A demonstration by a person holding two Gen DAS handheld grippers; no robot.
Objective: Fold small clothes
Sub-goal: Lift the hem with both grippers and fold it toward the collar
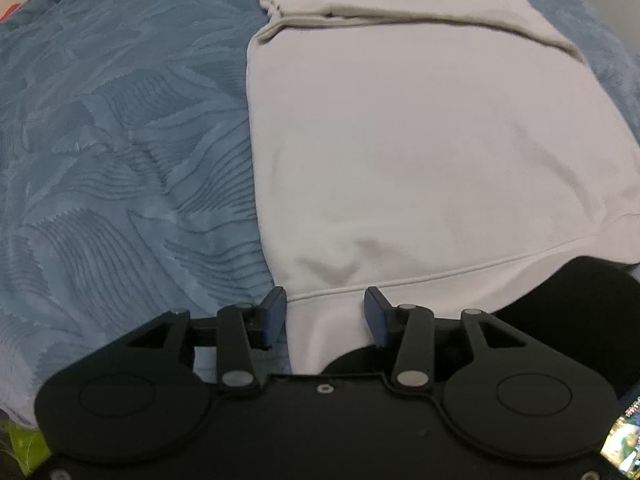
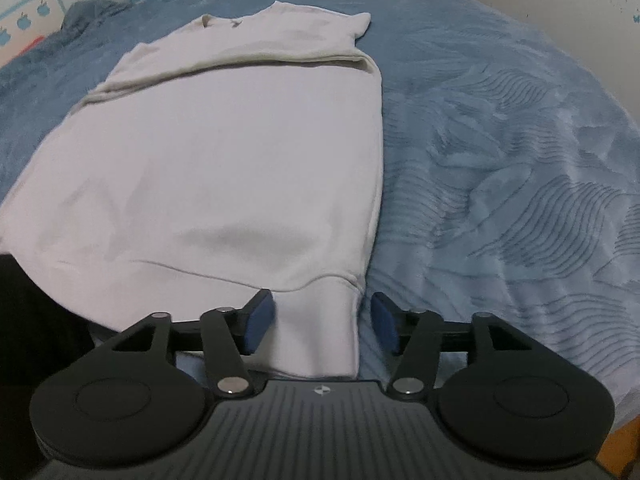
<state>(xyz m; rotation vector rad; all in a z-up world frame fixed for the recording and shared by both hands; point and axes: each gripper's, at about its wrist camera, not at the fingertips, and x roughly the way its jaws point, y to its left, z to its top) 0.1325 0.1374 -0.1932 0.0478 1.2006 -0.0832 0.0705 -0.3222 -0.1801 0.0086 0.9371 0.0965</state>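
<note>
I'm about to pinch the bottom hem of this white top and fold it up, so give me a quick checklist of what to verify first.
1. Left gripper open: ok, jaws apart at the hem's left corner.
2. Right gripper open: ok, jaws apart at the hem's right corner.
3. Hem band between the jaws: ok in both views; whether the pads touch the cloth, cannot tell.
4. White knit top lying flat on the blue textured blanket: ok, only slight wrinkles.
5. Sleeves folded in: ok, they lie across the upper part.
6. Landing area near the collar free: ok.
</note>
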